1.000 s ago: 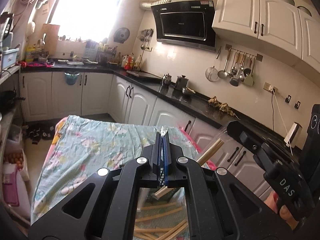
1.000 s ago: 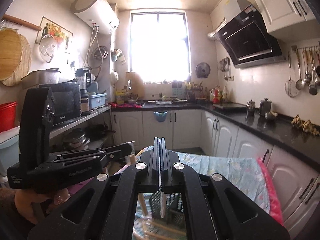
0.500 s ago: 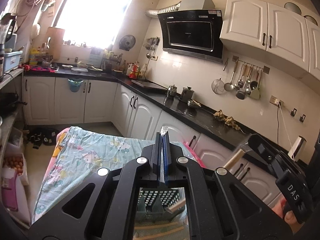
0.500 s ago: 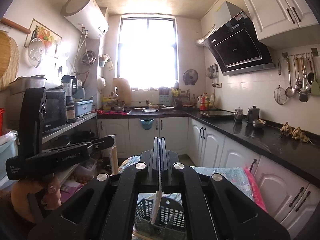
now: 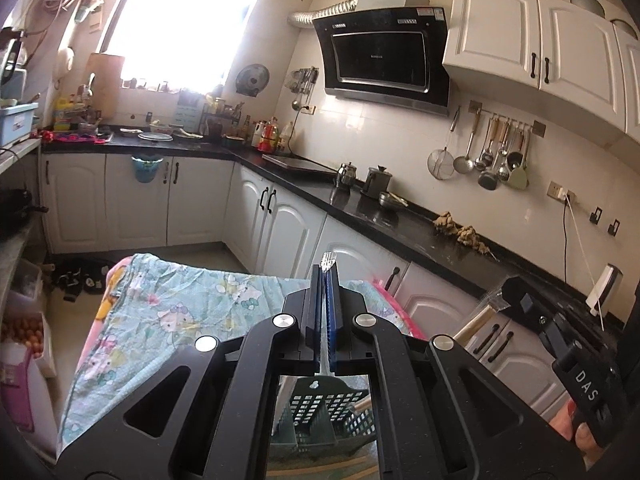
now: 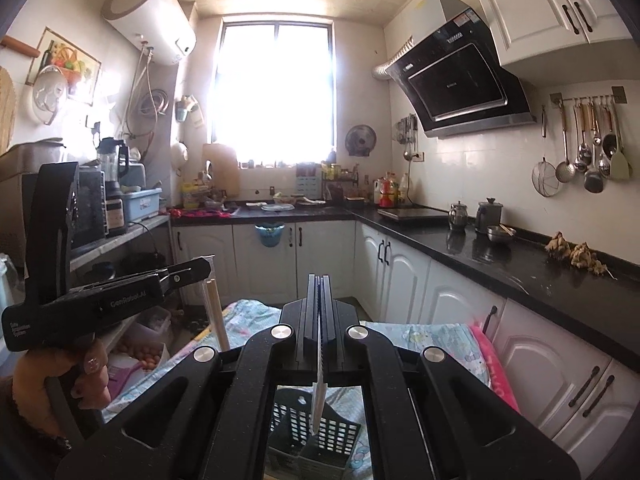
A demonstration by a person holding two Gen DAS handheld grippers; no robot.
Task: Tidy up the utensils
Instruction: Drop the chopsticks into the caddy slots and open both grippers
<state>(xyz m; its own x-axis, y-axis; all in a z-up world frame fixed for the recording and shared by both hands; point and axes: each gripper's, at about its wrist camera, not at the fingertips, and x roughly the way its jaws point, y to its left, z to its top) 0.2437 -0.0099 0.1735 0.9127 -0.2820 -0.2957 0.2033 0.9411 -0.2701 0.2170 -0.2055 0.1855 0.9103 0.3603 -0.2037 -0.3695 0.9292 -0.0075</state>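
I have my left gripper [image 5: 327,276] clamped on a fork [image 5: 327,258] and my right gripper [image 6: 319,292] pinching a knife [image 6: 318,408] above the black basket [image 6: 316,436].

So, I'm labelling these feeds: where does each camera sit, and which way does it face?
Left wrist: on the left hand-held gripper, shut on a fork, facing the range hood wall; the right hand-held gripper shows.
Right wrist: on the right hand-held gripper, shut on a knife, facing the window; the left hand shows.
Shared: black basket, floral cloth, hood.
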